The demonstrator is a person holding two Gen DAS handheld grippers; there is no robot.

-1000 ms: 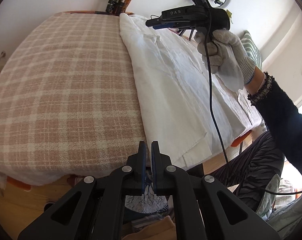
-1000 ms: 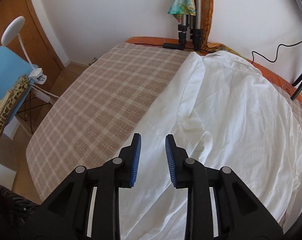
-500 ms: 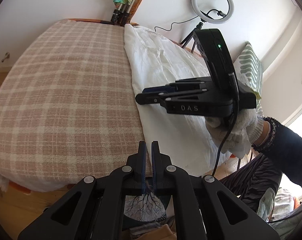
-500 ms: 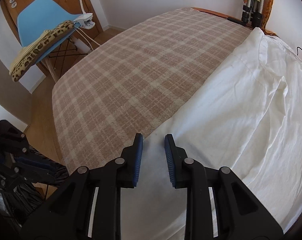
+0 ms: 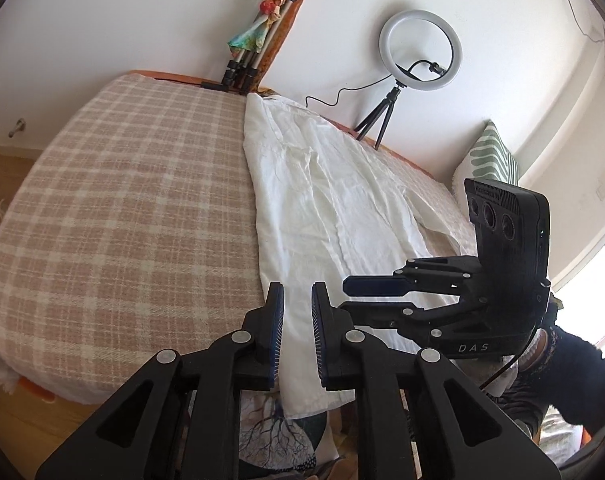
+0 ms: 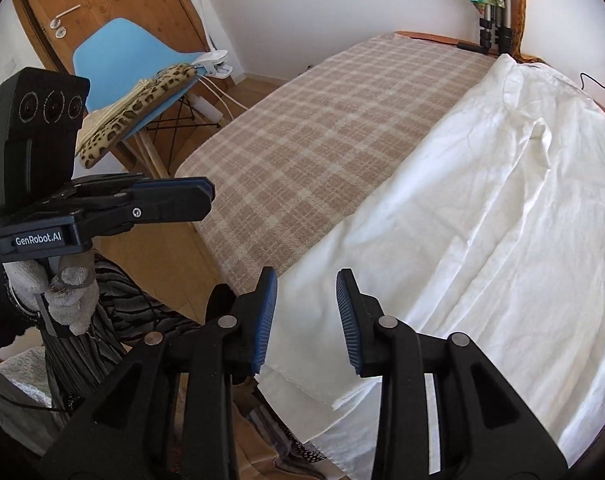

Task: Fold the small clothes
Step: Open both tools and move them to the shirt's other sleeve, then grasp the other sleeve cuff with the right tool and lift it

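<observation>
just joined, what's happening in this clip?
A person with a hand-held gripper in each hand is working on a white garment spread over a plaid blanket on a bed. Both are at the garment's near hem: the left hand-held gripper is open over its left edge, and the right hand-held gripper is open over the near corner. Neither has fabric clamped, so no fold has started yet.

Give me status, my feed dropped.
Left claw open, right claw open, both empty. White garment flat on plaid bed, near hem between both claws. Nothing in the way.
</observation>
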